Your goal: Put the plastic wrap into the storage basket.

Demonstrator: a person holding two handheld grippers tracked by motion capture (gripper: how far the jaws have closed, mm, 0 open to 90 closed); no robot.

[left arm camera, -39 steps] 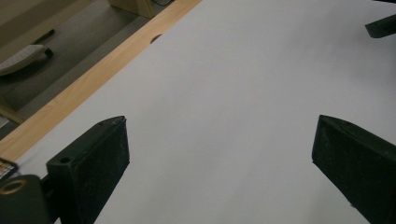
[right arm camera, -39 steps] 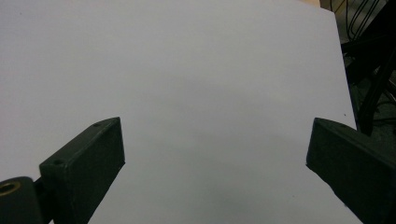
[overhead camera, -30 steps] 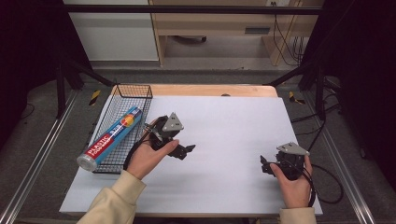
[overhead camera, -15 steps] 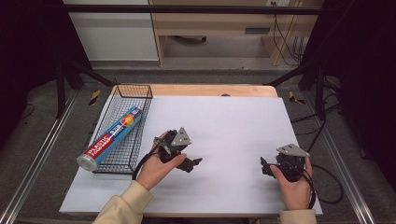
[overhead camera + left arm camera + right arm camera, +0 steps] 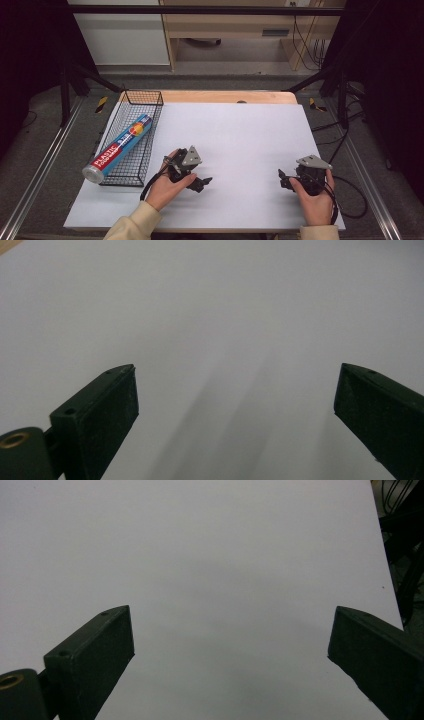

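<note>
Your left tool [image 5: 200, 181] rests on the white counter [image 5: 240, 135] at about 7 o'clock, jaws spread wide with nothing between them; the left gripper view shows its pads [image 5: 107, 412] over bare surface. Your right tool [image 5: 282, 181] sits at about 5 o'clock, equally wide open and empty.

The nearest thing to your left tool is the box of plastic food wrap [image 5: 119, 146], lying at 9 o'clock in the black wire basket [image 5: 142, 95]. It runs diagonally along the basket, its silver near end poking out over the low front edge toward 8 o'clock.

Judging by its look, the long, narrow carton is light and fairly stiff, but the cardboard walls will likely dent under a hard squeeze, and the glossy print could slip. Take it across the narrow width near the middle, so it does not tip, and lift it clear of the wires.
</note>
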